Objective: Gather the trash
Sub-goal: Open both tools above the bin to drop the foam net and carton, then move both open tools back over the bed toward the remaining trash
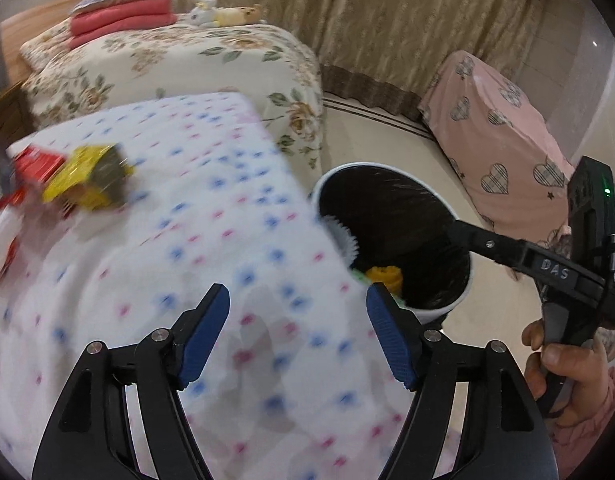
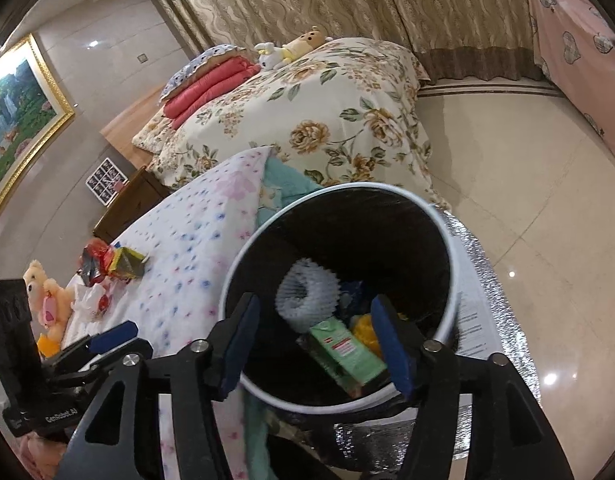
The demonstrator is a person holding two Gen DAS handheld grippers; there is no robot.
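- Looking through my left camera, the spotted blanket [image 1: 179,216] and the wrappers on it are blurry, so I cannot read any of them.
- The blanket's edge hides part of the trash bin [image 1: 459,292] there, and the picture's edge cuts off the red wrappers [image 1: 25,176].
- My left gripper [image 1: 297,336] is spread wide over the blanket and holds nothing.
- My right gripper [image 2: 315,344] is spread wide too, right above the open bin [image 2: 447,280], and it is empty.
- Inside the bin I count one white spiky ring [image 2: 305,294], one green carton [image 2: 347,352] and one yellow thing [image 2: 365,330]; something blue sits behind them, hard to make out.
- On the blanket I see one yellow wrapper [image 2: 125,262] beside a red one [image 2: 95,258], well apart from the bin.
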